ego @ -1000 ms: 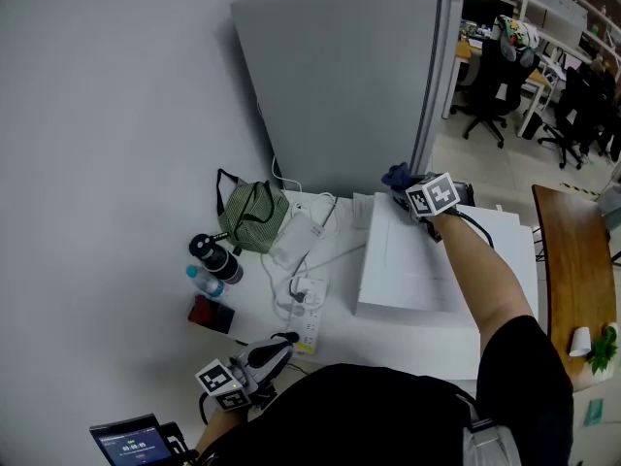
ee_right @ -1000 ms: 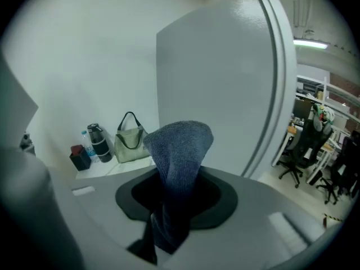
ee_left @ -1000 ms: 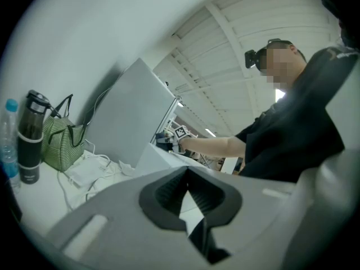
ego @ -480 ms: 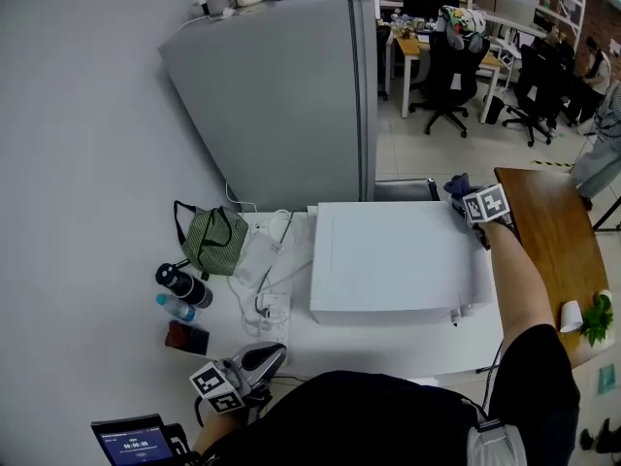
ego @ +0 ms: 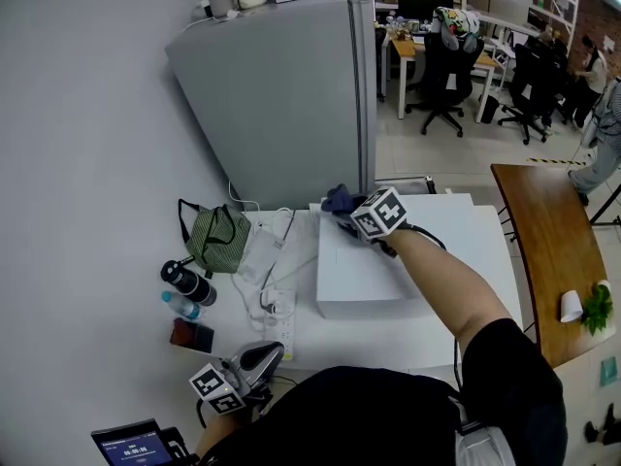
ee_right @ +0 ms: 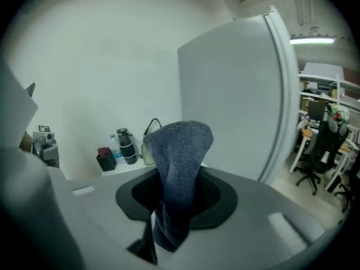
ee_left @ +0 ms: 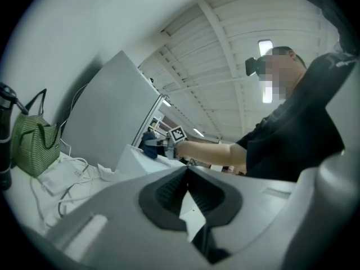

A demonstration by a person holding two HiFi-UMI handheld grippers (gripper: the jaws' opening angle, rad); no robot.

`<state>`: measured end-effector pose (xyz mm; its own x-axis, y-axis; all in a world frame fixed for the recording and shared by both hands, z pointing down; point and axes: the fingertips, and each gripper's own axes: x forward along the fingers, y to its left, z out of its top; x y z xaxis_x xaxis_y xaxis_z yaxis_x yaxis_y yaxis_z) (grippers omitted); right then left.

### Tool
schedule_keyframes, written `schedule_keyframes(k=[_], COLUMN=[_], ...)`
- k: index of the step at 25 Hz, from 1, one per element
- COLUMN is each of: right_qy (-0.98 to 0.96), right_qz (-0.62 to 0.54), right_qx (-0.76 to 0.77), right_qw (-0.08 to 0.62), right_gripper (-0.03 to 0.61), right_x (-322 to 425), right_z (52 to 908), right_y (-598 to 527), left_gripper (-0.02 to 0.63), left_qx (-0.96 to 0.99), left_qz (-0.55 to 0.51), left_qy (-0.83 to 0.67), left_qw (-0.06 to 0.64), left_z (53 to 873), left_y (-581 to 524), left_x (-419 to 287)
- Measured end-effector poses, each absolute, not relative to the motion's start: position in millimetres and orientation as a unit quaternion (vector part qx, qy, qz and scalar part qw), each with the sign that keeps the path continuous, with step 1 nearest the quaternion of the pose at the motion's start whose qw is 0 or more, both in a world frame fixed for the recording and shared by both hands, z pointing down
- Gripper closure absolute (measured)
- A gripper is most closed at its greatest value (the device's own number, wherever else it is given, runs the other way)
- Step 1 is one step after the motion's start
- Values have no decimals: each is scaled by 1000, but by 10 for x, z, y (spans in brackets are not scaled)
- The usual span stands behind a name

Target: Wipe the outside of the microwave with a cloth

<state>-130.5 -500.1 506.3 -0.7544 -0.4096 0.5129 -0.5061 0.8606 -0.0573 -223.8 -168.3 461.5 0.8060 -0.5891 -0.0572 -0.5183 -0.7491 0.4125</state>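
Observation:
The white microwave (ego: 427,250) stands on the white counter, seen from above in the head view. My right gripper (ego: 345,212) is at the back left corner of its top, shut on a blue cloth (ego: 338,198). In the right gripper view the cloth (ee_right: 183,151) rises bunched from between the jaws of my right gripper (ee_right: 177,198). My left gripper (ego: 267,355) is low at the counter's front left edge, away from the microwave, shut with nothing held. In the left gripper view its pads (ee_left: 169,191) meet at the tip, and the microwave (ee_left: 135,161) and cloth (ee_left: 151,145) show far off.
A tall grey fridge (ego: 281,95) stands right behind the microwave. Left of it on the counter lie a green bag (ego: 215,236), a black bottle (ego: 187,282), a water bottle (ego: 180,306), a power strip with cables (ego: 275,309). A wooden table (ego: 548,250) is at right.
My right gripper has carried the cloth across the microwave's top from the back right corner to the back left corner. The left gripper has stayed put.

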Motion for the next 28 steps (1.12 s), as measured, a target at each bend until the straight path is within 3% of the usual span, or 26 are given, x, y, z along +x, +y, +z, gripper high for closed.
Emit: schedule_keyframes(k=[4, 8, 12, 19, 21, 24, 28], right_qy=[-929, -915, -891, -820, -807, -828, -914], right_qz=[73, 79, 105, 162, 173, 151, 93], right_qx=[218, 235, 286, 438, 465, 451, 302], right_qw=[290, 319, 336, 332, 321, 297, 254], right_gripper=[466, 467, 468, 468, 469, 469, 469], right_x=[-2025, -1791, -703, 1912, 2292, 1959, -16], right_z=[5253, 5376, 5532, 5554, 5544, 5304, 4875], right_y=[-4838, -4917, -5047, -5001, -4946, -4907, -4605], left_gripper=[611, 611, 611, 611, 611, 611, 611], left_qx=[930, 927, 933, 948, 950, 949, 949], left_qz=[-89, -88, -86, -82, -82, -84, -86], left_qy=[-299, -309, -293, -246, -239, -239, -241], left_qw=[193, 192, 188, 184, 185, 189, 187], left_z=[4640, 4643, 4611, 4516, 4533, 4570, 4557], left_y=[-1587, -1580, -1657, -1734, -1743, -1752, -1742], left_x=[-2365, -2489, -2362, -1911, -1839, -1813, -1875])
